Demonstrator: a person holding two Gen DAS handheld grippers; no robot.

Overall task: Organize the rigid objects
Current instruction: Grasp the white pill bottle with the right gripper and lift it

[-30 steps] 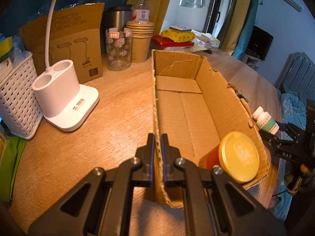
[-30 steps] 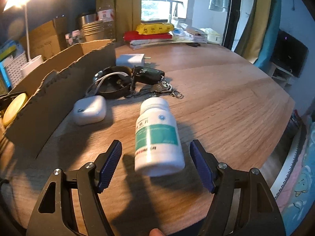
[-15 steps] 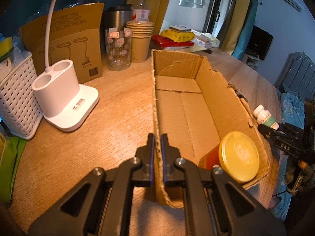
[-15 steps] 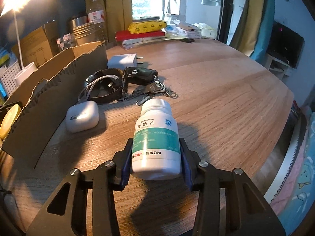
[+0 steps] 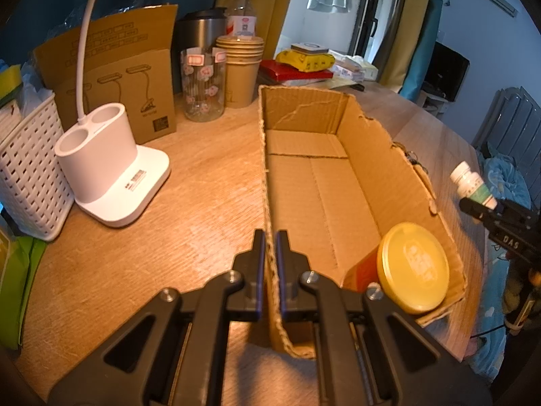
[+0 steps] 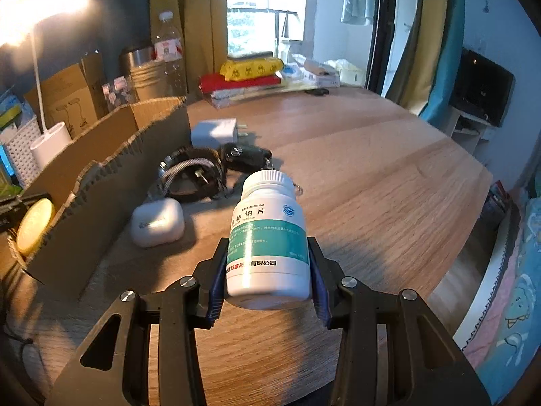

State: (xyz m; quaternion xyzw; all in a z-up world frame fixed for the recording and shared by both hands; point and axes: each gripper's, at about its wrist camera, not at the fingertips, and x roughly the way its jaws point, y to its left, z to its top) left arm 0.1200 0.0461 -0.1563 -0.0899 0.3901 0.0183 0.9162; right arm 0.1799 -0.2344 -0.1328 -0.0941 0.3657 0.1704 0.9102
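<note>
A white pill bottle (image 6: 268, 237) with a green label sits between the blue pads of my right gripper (image 6: 268, 270), which is shut on it and holds it just above the wooden table. From the left wrist view the same bottle (image 5: 471, 184) shows to the right of the cardboard box. My left gripper (image 5: 269, 264) is shut on the near left wall of the open cardboard box (image 5: 304, 186). A yellow-lidded jar (image 5: 412, 267) lies in the box's near right corner. On the table beside the box are a white earbud case (image 6: 157, 223), a coiled cable with plug (image 6: 192, 176), a car key (image 6: 247, 155) and a white charger (image 6: 214, 132).
A white lamp base (image 5: 108, 169), a white basket (image 5: 23, 169), a printed carton (image 5: 115, 77), a glass jar (image 5: 203, 88) and paper cups (image 5: 240, 71) stand left and behind the box. Books and packets (image 6: 250, 77) lie at the table's far edge.
My right gripper closed on the pill bottle, which lay between its open pads, and lifted it slightly off the table. The left gripper kept its hold on the box wall.
</note>
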